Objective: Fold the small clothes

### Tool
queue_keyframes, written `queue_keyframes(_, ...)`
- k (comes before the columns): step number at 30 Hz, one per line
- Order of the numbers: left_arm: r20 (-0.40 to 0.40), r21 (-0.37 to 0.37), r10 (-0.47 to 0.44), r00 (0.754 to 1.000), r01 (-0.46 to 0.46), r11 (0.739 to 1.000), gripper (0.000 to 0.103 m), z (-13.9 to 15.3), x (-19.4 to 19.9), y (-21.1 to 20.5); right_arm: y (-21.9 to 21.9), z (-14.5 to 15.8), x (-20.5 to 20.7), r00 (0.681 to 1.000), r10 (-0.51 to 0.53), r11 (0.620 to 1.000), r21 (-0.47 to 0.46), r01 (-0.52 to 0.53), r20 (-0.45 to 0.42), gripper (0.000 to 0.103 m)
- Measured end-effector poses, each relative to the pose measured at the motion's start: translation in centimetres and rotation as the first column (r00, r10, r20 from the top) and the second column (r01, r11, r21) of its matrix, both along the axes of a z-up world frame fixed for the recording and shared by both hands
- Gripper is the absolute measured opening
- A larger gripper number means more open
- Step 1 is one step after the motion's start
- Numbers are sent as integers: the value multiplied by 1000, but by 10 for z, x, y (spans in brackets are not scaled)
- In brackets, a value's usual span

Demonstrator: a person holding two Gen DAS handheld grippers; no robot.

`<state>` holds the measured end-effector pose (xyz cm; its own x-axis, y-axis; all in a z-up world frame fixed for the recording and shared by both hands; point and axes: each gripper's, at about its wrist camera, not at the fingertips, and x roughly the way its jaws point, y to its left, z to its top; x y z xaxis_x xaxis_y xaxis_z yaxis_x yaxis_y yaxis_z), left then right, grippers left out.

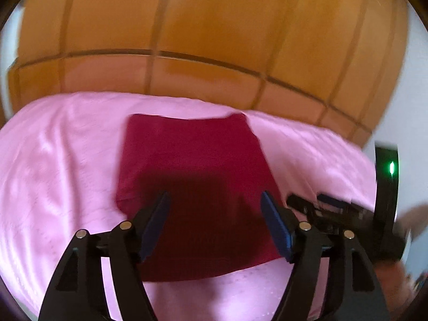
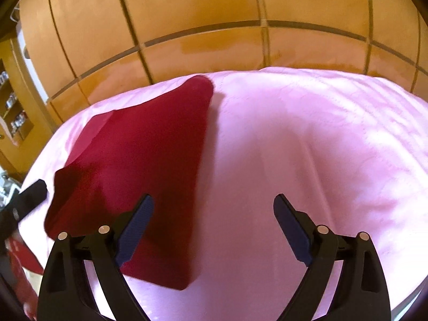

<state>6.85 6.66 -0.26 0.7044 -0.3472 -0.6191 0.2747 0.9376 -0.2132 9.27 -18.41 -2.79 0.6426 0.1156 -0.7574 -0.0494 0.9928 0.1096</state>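
Observation:
A dark red garment (image 1: 192, 165) lies folded into a flat rectangle on the pink bedspread (image 1: 58, 160). My left gripper (image 1: 215, 206) is open and empty, hovering above the garment's near half. In the right wrist view the same garment (image 2: 144, 160) lies left of centre on the bedspread (image 2: 307, 139). My right gripper (image 2: 214, 211) is open and empty; its left finger is over the garment's right edge and its right finger is over bare bedspread. The right gripper also shows at the right of the left wrist view (image 1: 334, 208).
An orange tiled wall (image 1: 214, 26) rises behind the bed. A wooden shelf unit (image 2: 13, 112) with small items stands at the far left of the right wrist view. A piece of red fabric (image 2: 18, 267) shows at the lower left edge.

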Motion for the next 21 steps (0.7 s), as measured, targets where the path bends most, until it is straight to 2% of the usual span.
queue_keyframes(4, 20, 135, -75, 997, 72, 988, 71, -10, 16, -38, -13, 7, 9, 999, -32, 999, -14, 33, 8, 90)
queue_keyframes(8, -16, 233, -75, 997, 77, 969, 71, -29, 30, -52, -17, 11, 15, 999, -32, 999, -38, 33, 17, 90)
queue_keyframes(14, -44, 200, -66, 997, 73, 977, 72, -49, 31, -32, -17, 17, 32, 999, -4, 1000, -24, 5, 32, 90)
queue_keyframes(21, -39, 168, -36, 999, 42, 985, 72, -60, 20, -18, -2, 8, 79, 999, 47, 998, 47, -47, 9, 90)
